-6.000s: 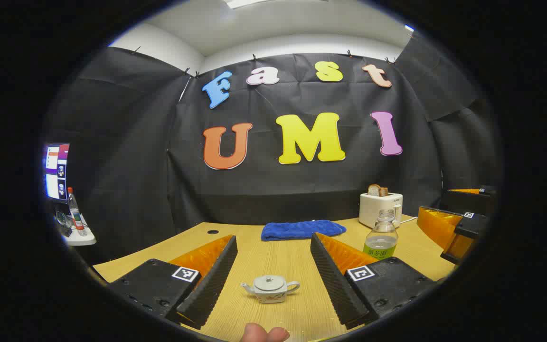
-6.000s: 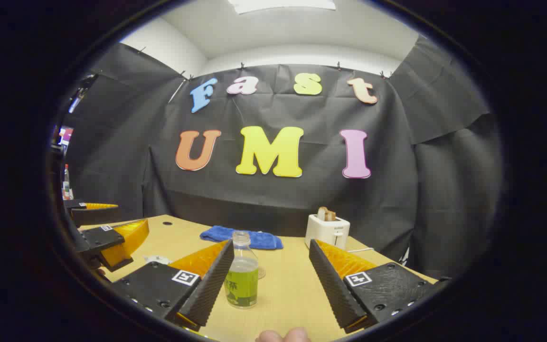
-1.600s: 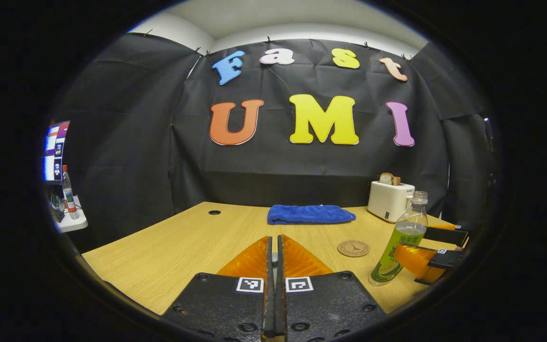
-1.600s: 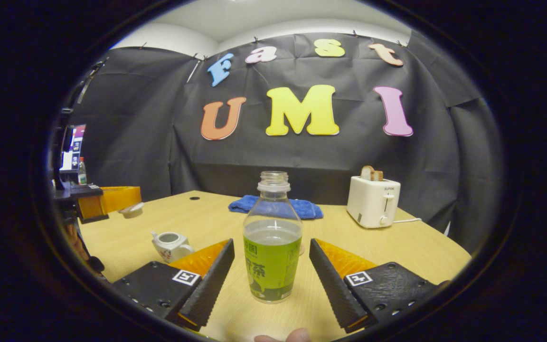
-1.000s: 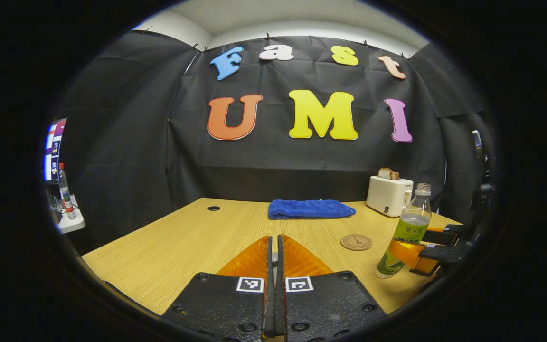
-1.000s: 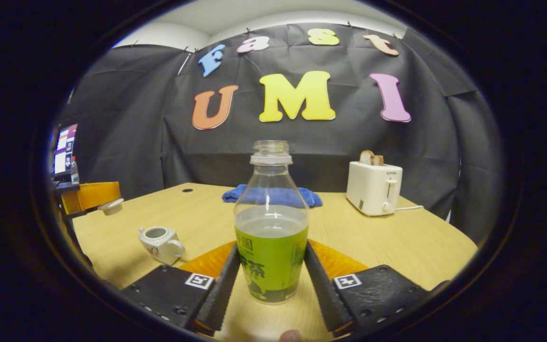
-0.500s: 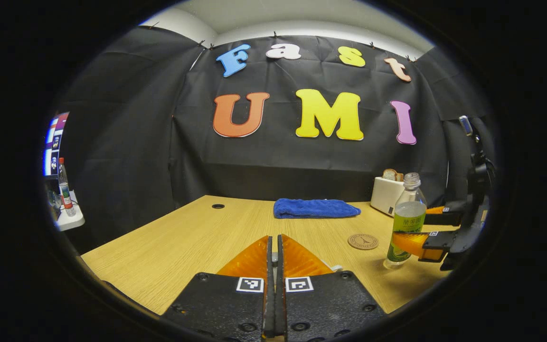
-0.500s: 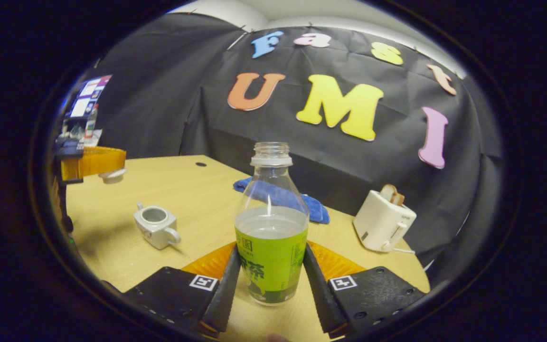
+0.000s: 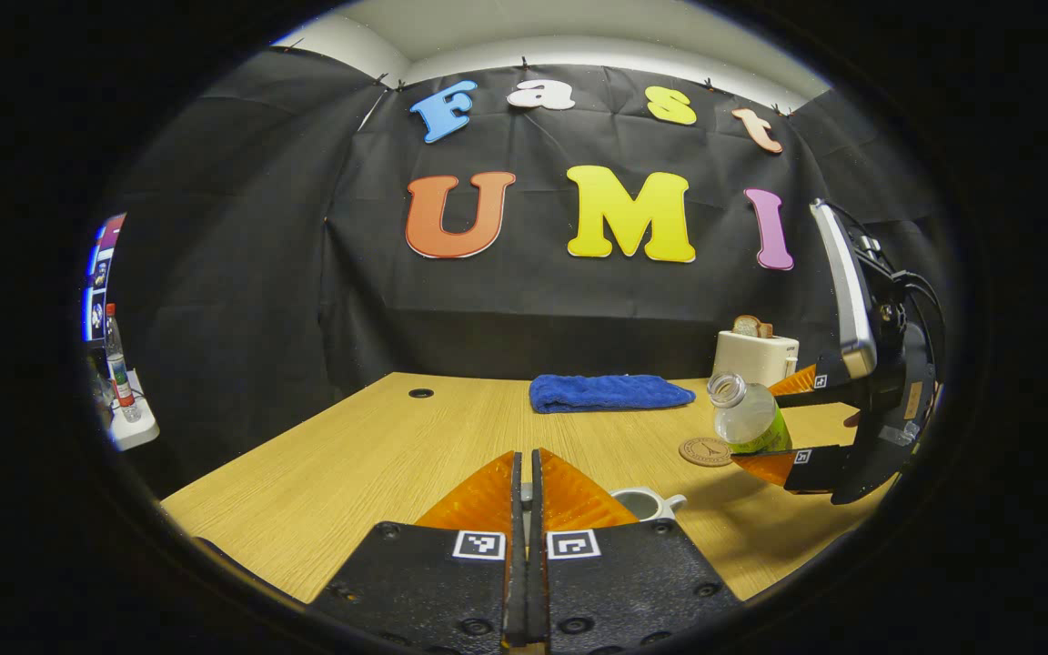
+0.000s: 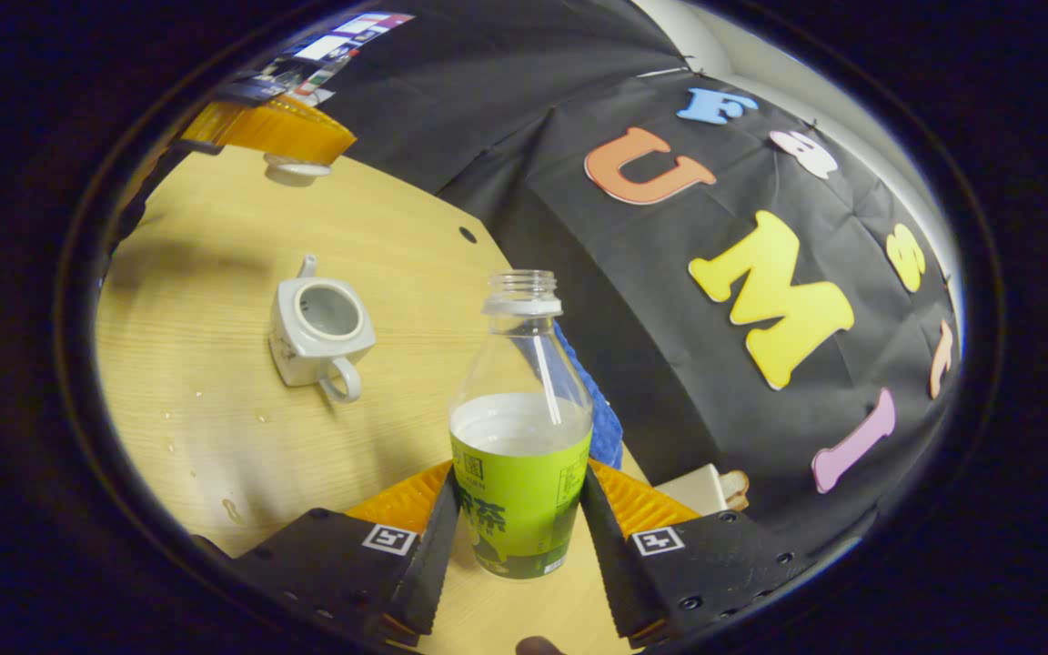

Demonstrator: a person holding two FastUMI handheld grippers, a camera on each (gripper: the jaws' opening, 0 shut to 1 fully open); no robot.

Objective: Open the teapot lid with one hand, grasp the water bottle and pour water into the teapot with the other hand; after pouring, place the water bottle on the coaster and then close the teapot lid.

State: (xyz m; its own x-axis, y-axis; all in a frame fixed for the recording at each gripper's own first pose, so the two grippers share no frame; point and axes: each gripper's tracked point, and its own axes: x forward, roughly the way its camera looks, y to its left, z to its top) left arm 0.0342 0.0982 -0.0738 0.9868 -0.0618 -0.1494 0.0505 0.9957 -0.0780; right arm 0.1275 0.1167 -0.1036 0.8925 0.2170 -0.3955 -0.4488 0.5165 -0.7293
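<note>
While my right claw [image 10: 513, 537] stays out of it, I'll start nearest: in the right gripper view its two fingers are clamped on the label of the water bottle [image 10: 520, 428], one on each flank, and the bottle is off the desk [image 10: 215, 428] and tipped over toward the teapot [image 10: 319, 329]. The water sits well below the uncapped neck, so I judge no pour has begun. The teapot stands at about ten o'clock from the bottle, mouth open and dark inside. A few droplets lie on the wood at roughly eight o'clock.

My left claw [image 9: 525, 546] shows its fingers pressed together; in the right gripper view the lid [image 10: 292, 169] hangs under them at eleven o'clock, well apart from the pot, so I take it as pinched on the lid.

So: lid off, bottle grasped and raised. Left to do: pour, set the bottle on the coaster [image 9: 705, 451], close the pot.

In the left gripper view the coaster lies bare just beyond the teapot at two o'clock, with the blue towel [image 9: 610, 392] and toaster [image 9: 756, 355] farther back by the wall. The near desk is open; the right edge runs close behind the coaster.
</note>
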